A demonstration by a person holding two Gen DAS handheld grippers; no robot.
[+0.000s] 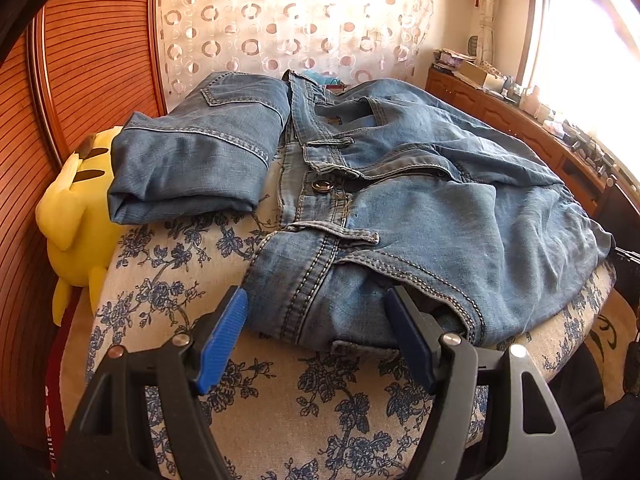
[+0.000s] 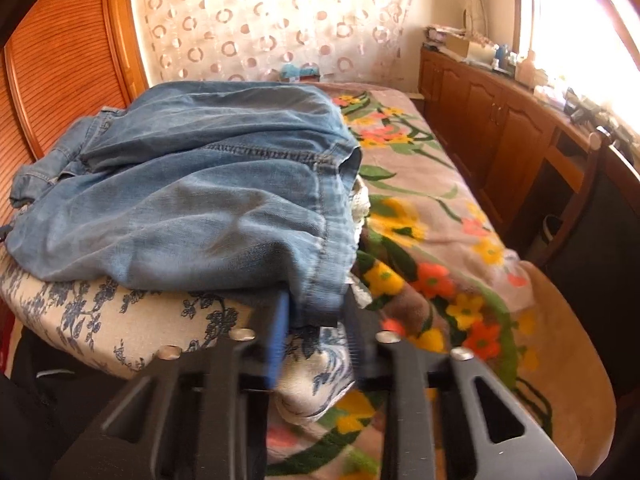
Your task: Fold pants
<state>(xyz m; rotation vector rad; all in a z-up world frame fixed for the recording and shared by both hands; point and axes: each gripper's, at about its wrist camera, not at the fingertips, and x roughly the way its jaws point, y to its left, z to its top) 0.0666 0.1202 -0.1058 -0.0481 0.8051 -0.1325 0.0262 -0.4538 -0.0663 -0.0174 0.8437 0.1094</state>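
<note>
Blue denim pants [image 1: 420, 208] lie spread and rumpled on a blue-flowered white pad [image 1: 280, 400], with the waistband and button toward the left wrist view. My left gripper [image 1: 316, 320] is open, and the near waistband corner lies between its blue pads [image 1: 224, 332] without being pressed. In the right wrist view the same pants [image 2: 192, 200] drape toward me. My right gripper [image 2: 316, 320] is shut on the hem of the leg at the pad's near edge. The picture there is slightly blurred.
A second pair of jeans [image 1: 192, 160] lies folded at the back left, beside a yellow plush toy [image 1: 76, 220]. A flowered blanket [image 2: 432, 216] covers the bed to the right. Wooden cabinets [image 2: 500, 132] line the right side, and a slatted wooden door [image 1: 80, 60] stands on the left.
</note>
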